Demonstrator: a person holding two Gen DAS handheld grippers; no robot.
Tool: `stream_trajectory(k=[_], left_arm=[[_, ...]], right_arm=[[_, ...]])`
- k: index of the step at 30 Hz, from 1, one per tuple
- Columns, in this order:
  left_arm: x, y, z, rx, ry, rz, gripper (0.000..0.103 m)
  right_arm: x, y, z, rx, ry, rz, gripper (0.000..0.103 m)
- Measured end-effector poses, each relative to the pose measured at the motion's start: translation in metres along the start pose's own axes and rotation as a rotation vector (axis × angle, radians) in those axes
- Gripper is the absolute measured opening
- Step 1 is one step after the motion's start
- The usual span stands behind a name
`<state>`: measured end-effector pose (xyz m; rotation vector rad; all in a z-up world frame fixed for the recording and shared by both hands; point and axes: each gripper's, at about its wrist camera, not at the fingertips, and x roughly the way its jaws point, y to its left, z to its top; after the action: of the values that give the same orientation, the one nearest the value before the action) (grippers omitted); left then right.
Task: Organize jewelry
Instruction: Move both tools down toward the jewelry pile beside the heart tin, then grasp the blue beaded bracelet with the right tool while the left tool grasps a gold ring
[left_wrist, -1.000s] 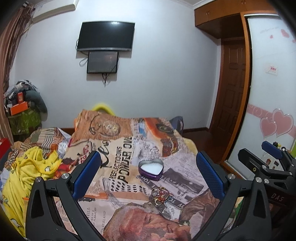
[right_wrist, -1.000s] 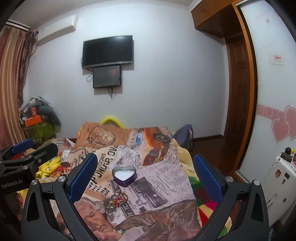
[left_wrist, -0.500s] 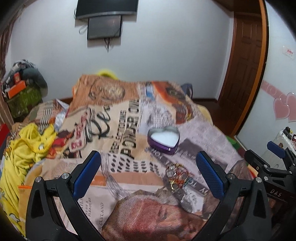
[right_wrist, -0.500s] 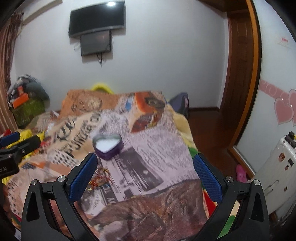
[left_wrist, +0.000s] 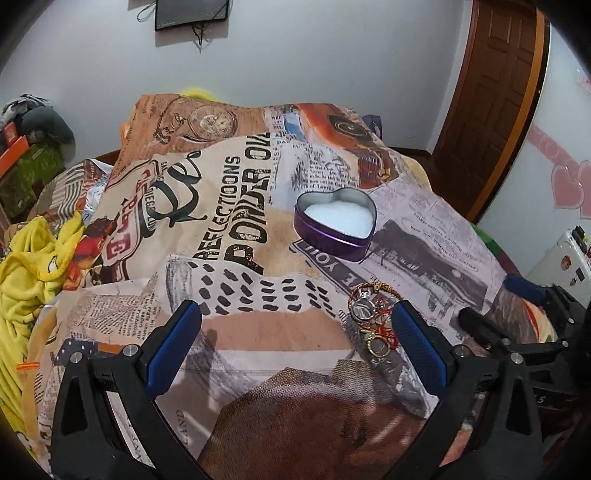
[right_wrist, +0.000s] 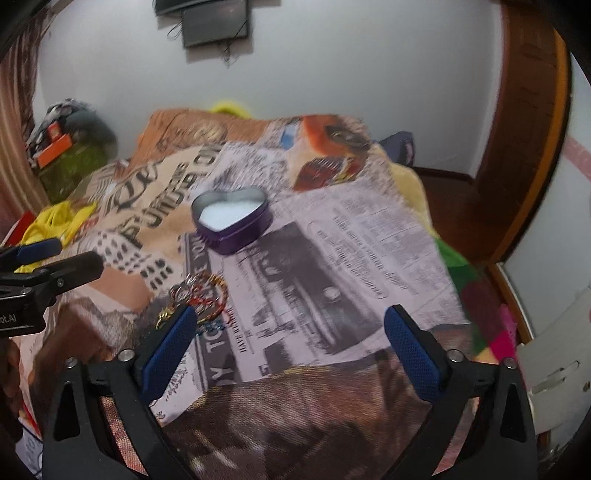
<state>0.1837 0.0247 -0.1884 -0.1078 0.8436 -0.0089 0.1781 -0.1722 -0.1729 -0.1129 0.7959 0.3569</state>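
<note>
A purple heart-shaped tin (left_wrist: 335, 222) with white padding sits open on a printed bedspread (left_wrist: 236, 229); it also shows in the right wrist view (right_wrist: 232, 220). A small heap of jewelry (left_wrist: 373, 317), rings and red and gold bangles, lies in front of the tin, next to my left gripper's right finger. In the right wrist view the jewelry (right_wrist: 199, 297) lies just beyond the right gripper's left finger. My left gripper (left_wrist: 295, 325) is open and empty above the bedspread. My right gripper (right_wrist: 290, 325) is open and empty, to the right of the jewelry.
Yellow clothing (left_wrist: 29, 266) lies crumpled at the bed's left side. A wooden door (left_wrist: 491, 96) and floor are to the right of the bed. A white suitcase (right_wrist: 554, 373) stands at the bed's right. A screen (left_wrist: 192, 14) hangs on the far wall.
Both grippers have tilted downward and moved closer to the bed. The tin and jewelry now look larger and nearer. Both grippers stay open.
</note>
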Motion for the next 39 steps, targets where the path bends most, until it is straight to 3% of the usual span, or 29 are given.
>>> stream_trajectory(k=[4,11,14,18,21,25,30,36,39], left_arm=[[0.006,0.003,0.000,0.002,0.016,-0.024,0.103],[0.008,-0.001,-0.001,0.047,0.001,0.000,0.103],[0.009,-0.003,-0.002,0.055,0.007,-0.008,0.103],[0.012,-0.007,-0.002,0.066,0.034,0.004,0.103],[0.013,-0.007,-0.003,0.065,0.043,0.010,0.103],[0.013,-0.010,-0.002,0.072,0.055,0.010,0.103],[0.011,-0.013,-0.004,0.076,0.056,0.006,0.098],[0.010,-0.009,-0.008,0.066,0.079,0.002,0.082],[0.011,-0.009,-0.011,0.068,0.104,0.002,0.069]], right_arm=[[0.019,0.010,0.000,-0.024,0.059,0.071,0.081],[0.042,0.025,-0.004,-0.078,0.149,0.131,0.061],[0.044,0.025,-0.003,-0.086,0.156,0.136,0.059],[0.047,0.020,-0.003,-0.079,0.171,0.117,0.041],[0.047,0.014,-0.003,-0.071,0.172,0.104,0.034],[0.045,0.007,-0.002,-0.048,0.175,0.096,0.032],[0.040,0.008,0.002,-0.016,0.182,0.174,0.032],[0.045,0.025,0.007,-0.046,0.180,0.197,0.032],[0.049,0.032,0.009,-0.058,0.179,0.207,0.032]])
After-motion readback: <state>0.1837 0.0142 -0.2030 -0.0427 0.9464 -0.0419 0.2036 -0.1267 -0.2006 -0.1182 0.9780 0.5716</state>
